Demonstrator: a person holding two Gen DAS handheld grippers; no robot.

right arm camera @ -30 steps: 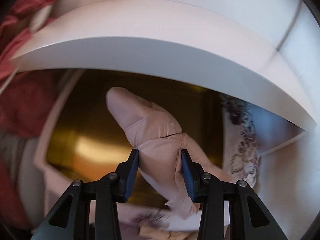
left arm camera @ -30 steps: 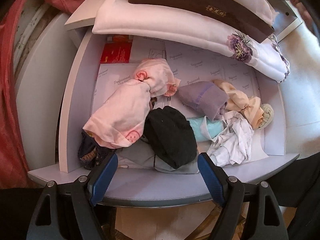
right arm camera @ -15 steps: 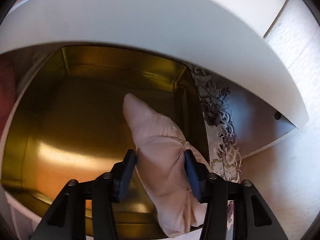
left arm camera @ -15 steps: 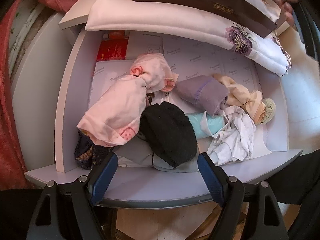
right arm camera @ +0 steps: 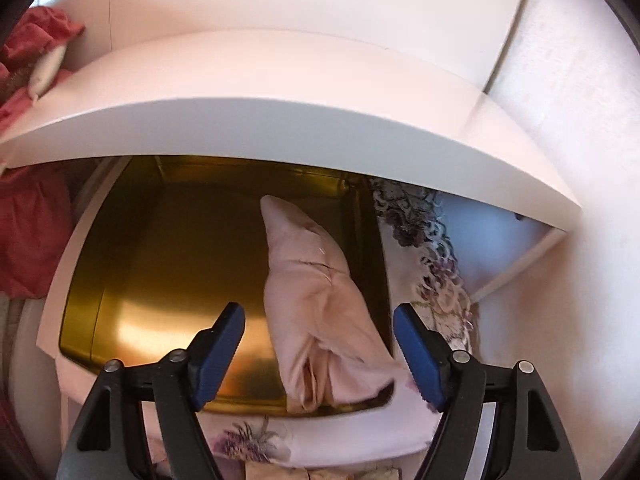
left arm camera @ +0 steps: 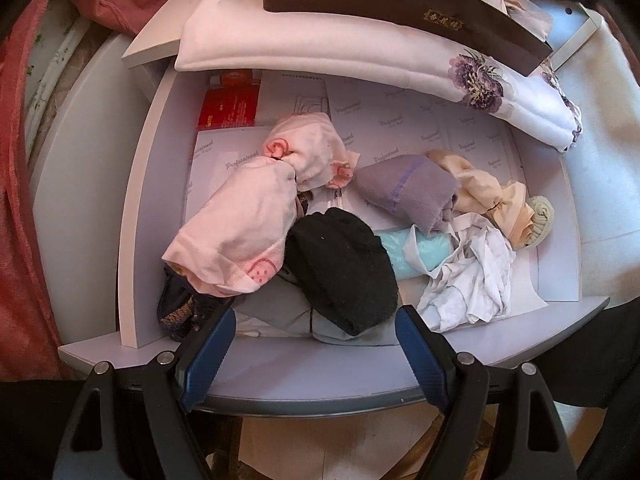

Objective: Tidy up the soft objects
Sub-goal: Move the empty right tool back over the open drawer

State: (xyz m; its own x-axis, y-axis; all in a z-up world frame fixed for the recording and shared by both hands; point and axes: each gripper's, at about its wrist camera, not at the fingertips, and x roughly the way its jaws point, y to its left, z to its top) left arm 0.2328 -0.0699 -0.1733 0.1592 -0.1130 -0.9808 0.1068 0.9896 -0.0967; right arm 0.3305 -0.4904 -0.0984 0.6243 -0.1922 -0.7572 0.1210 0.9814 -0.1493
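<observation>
White shelf edge (right arm camera: 280,116) overhangs gold tin (right arm camera: 168,280); floor bare on its left side. Pale pink bundle (right arm camera: 316,304) lies along tin's right wall, one end over the near rim. Right gripper (right arm camera: 319,350) jaws opening, pads clear of bundle. Drawer (left arm camera: 136,200): socks heaped centre, black sock (left arm camera: 340,268) nearest front lip. Left gripper (left arm camera: 316,350) spread wide, holding nothing.

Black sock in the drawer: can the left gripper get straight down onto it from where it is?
Probably yes. The left gripper hangs open right above the black sock, which lies on top of the pile. Only the pink bundle crowds its left side.
</observation>
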